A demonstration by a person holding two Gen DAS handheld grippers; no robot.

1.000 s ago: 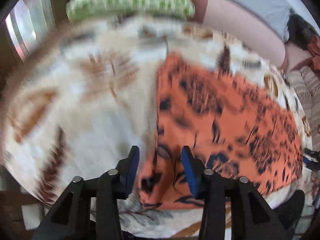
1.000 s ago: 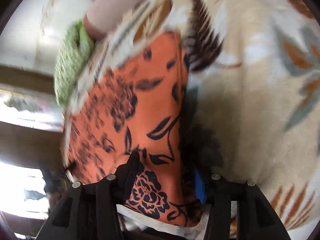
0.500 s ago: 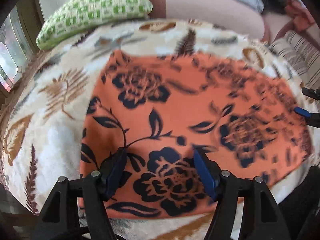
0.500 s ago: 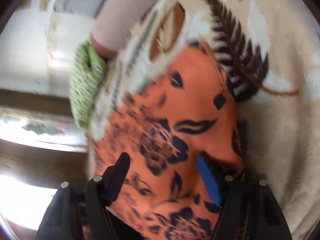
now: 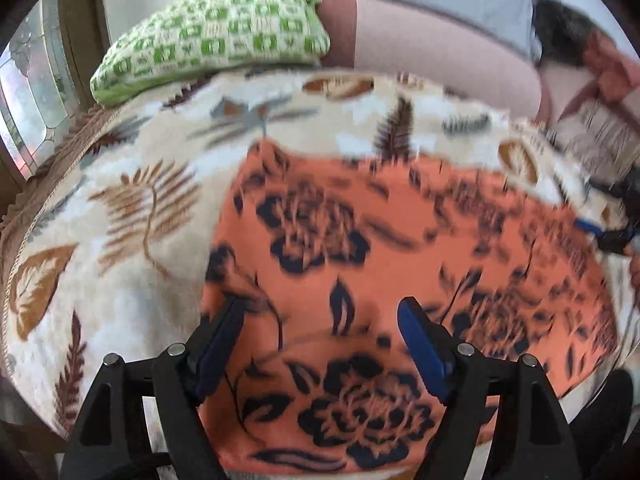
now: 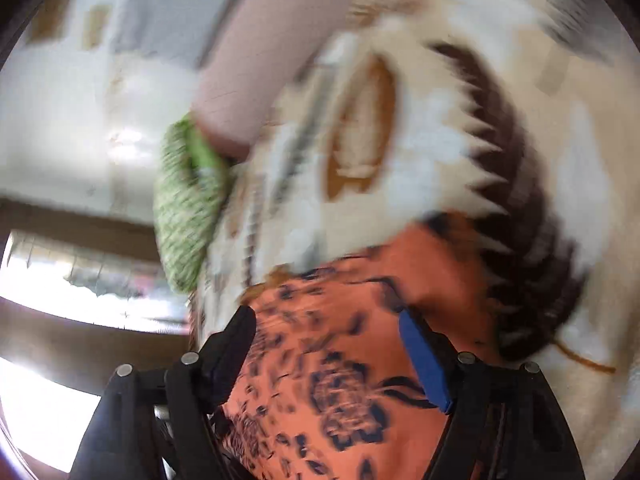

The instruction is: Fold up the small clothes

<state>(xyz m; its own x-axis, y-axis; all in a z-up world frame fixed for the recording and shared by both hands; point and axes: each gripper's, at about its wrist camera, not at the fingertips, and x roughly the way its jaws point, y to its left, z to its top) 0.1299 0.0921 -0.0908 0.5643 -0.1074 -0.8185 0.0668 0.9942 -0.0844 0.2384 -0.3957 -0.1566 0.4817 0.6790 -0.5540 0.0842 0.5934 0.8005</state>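
An orange garment with black flowers [image 5: 400, 272] lies spread flat on a cream leaf-patterned blanket [image 5: 132, 216]. My left gripper [image 5: 320, 316] hovers over the garment's near left part, its jaws opening wide, nothing pinched between the blue pads. The right gripper shows at the left wrist view's right edge [image 5: 600, 232], by the garment's right side. In the right wrist view, blurred, the garment [image 6: 352, 352] lies under my right gripper [image 6: 326, 320], whose jaws are also opening, with no cloth gripped.
A green-and-white checked pillow [image 5: 216, 36] rests at the blanket's far edge. Behind it a person's bare leg [image 5: 432, 52] lies across the back. A window [image 5: 28, 92] is at the far left. Striped fabric [image 5: 600, 128] sits at the far right.
Both grippers have let go of the orange garment and opened wider. The garment, bunched a second ago, now lies spread flat. Both views have swung across it.
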